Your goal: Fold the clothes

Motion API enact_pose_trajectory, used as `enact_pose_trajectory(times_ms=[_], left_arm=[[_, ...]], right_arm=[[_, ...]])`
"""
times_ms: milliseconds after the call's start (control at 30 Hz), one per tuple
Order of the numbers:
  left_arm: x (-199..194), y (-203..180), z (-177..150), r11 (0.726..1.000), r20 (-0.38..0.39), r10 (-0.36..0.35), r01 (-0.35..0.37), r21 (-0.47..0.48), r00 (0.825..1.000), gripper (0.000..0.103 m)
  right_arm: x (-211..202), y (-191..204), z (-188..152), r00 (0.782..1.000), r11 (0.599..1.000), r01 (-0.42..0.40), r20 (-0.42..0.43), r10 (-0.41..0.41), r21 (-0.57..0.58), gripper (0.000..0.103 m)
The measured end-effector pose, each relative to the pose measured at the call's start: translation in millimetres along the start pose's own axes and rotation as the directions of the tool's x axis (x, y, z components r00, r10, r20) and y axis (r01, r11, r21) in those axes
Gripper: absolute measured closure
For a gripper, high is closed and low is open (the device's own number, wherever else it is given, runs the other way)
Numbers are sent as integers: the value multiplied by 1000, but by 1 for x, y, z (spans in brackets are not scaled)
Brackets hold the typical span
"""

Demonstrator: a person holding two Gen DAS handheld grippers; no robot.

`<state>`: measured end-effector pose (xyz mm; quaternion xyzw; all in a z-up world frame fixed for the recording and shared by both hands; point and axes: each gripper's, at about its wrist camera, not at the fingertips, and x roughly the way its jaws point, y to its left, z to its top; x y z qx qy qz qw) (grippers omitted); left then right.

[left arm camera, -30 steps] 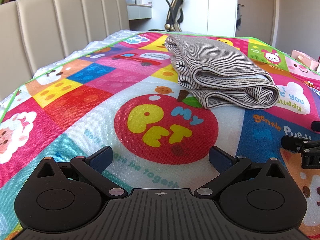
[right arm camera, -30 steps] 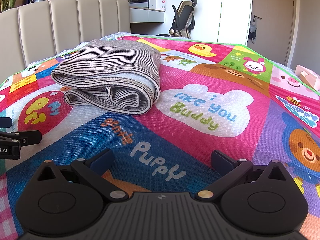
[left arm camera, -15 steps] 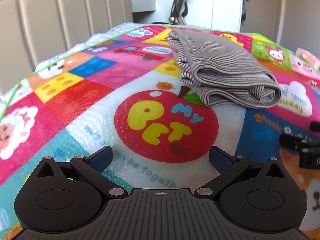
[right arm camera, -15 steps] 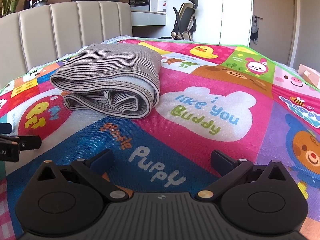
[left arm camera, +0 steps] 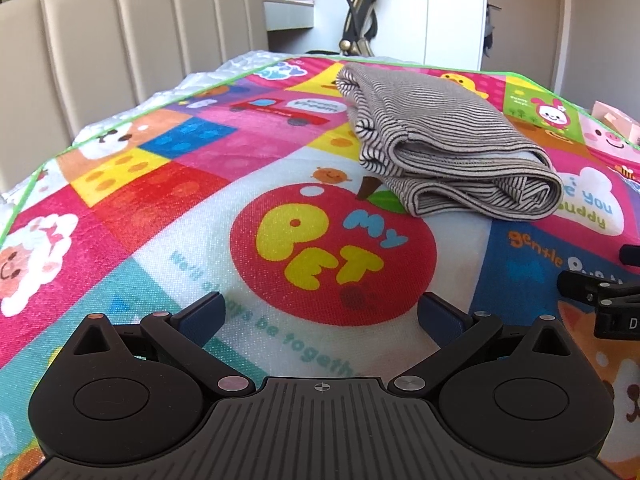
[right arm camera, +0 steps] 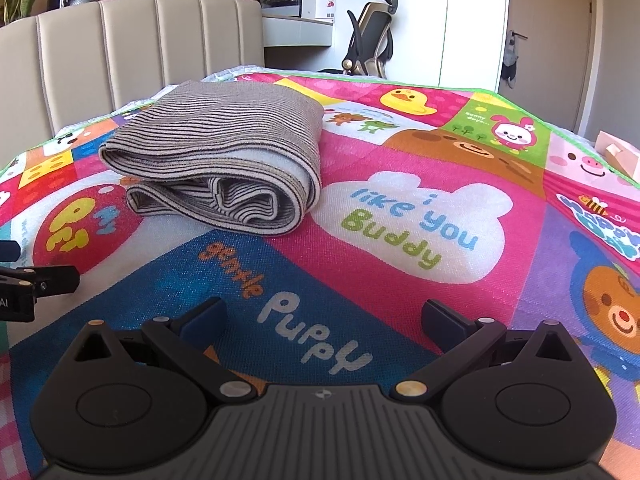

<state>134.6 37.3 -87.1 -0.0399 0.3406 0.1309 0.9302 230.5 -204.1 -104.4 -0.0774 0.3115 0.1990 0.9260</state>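
Only the right wrist view shows the folded striped garment (right arm camera: 218, 160)'s rolled layers; mat (right arm camera: 400, 280) reads "gentle Puppy" (also "MY PET"). Left gripper (left arm camera: 320, 316) and right gripper (right arm camera: 324, 320) both spread, empty.

Both wrist views sit low, just above the play mat (left arm camera: 168, 184), looking forward between wide-spread jaws toward the padded headboard (right arm camera: 132, 48). The left view stands left of the right one. Both share the folded striped garment (left arm camera: 444, 148), near and ahead, and each catches the other gripper at its edge.
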Motion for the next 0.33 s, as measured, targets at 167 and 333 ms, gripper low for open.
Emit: enact_pose_trajectory(times_ms=[167,333], left_arm=[[-1,1,1,1000,-4,-5,5,1,1000,0],[-4,6,8,1000,-22,-11,11,-1,1000,0]], right_arm=[[-2,-2,0,1000,1000,-14,4,14,15,0],[-7,-8,7,1000,999,-28,-9,28,38,0]])
